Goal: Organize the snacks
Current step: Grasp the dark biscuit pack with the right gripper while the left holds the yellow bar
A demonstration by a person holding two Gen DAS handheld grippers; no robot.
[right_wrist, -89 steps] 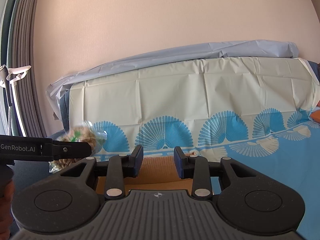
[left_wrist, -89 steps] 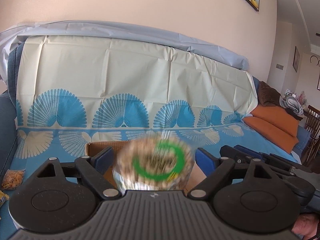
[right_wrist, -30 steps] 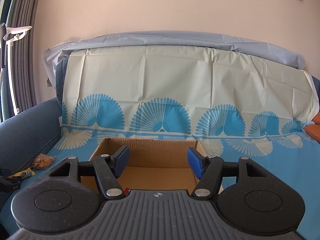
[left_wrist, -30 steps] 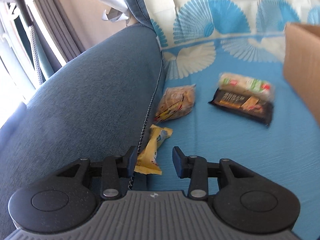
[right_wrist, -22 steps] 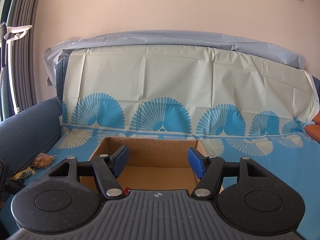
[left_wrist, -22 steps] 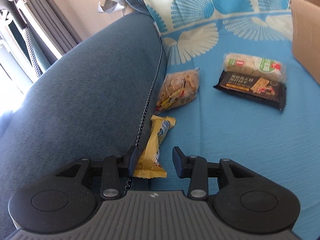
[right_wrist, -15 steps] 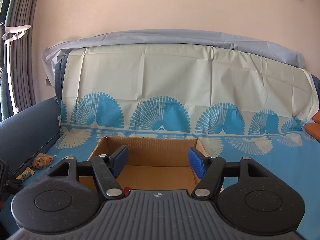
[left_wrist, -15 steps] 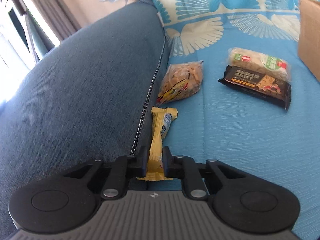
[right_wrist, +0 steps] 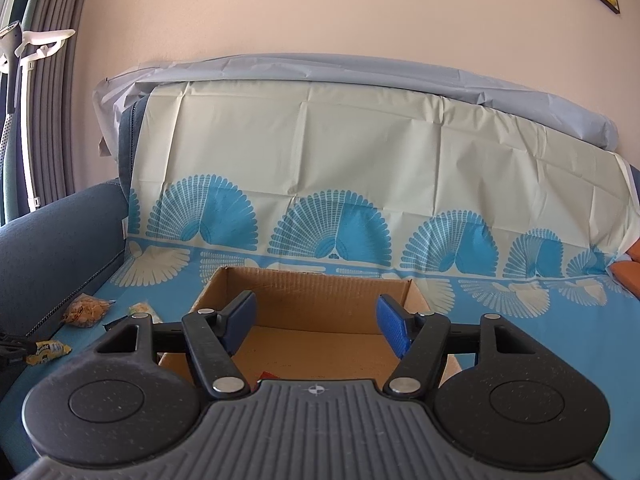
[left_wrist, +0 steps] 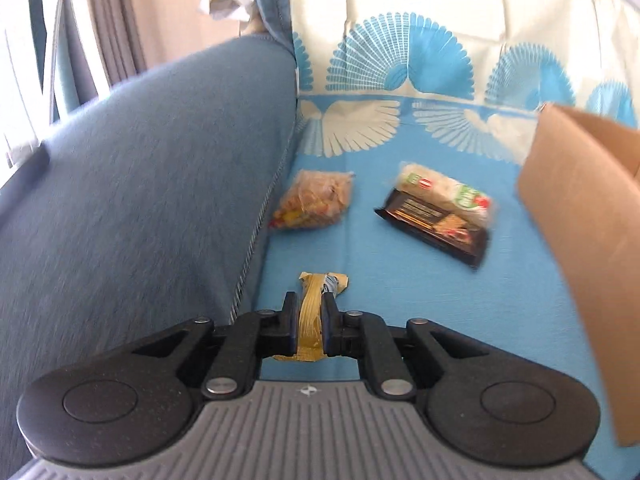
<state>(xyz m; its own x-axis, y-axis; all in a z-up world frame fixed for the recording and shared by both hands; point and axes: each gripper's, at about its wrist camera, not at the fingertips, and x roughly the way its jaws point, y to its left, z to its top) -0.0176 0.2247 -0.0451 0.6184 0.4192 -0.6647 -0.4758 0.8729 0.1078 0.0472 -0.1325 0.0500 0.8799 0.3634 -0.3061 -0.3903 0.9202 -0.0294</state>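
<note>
My left gripper (left_wrist: 310, 307) is shut on a yellow snack bar (left_wrist: 311, 316) and holds it just above the blue sofa cover beside the armrest. Beyond it lie a clear bag of orange snacks (left_wrist: 314, 201) and a dark cracker pack (left_wrist: 438, 222) with a pale wafer pack (left_wrist: 444, 186) against it. A brown cardboard box (left_wrist: 580, 216) stands to the right. My right gripper (right_wrist: 314, 312) is open and empty over the box (right_wrist: 320, 292). The yellow bar (right_wrist: 48, 350) and the snack bag (right_wrist: 86, 310) also show at the left of the right wrist view.
The blue sofa armrest (left_wrist: 140, 184) rises on the left. A patterned plastic sheet (right_wrist: 340, 184) covers the seat and backrest. Curtains (left_wrist: 108, 28) hang behind the armrest. An orange cushion (right_wrist: 628, 270) lies at the far right.
My left gripper has closed on the yellow snack bar and lifted it away from the armrest seam, turning right toward the box. The right gripper has stayed open over the box.
</note>
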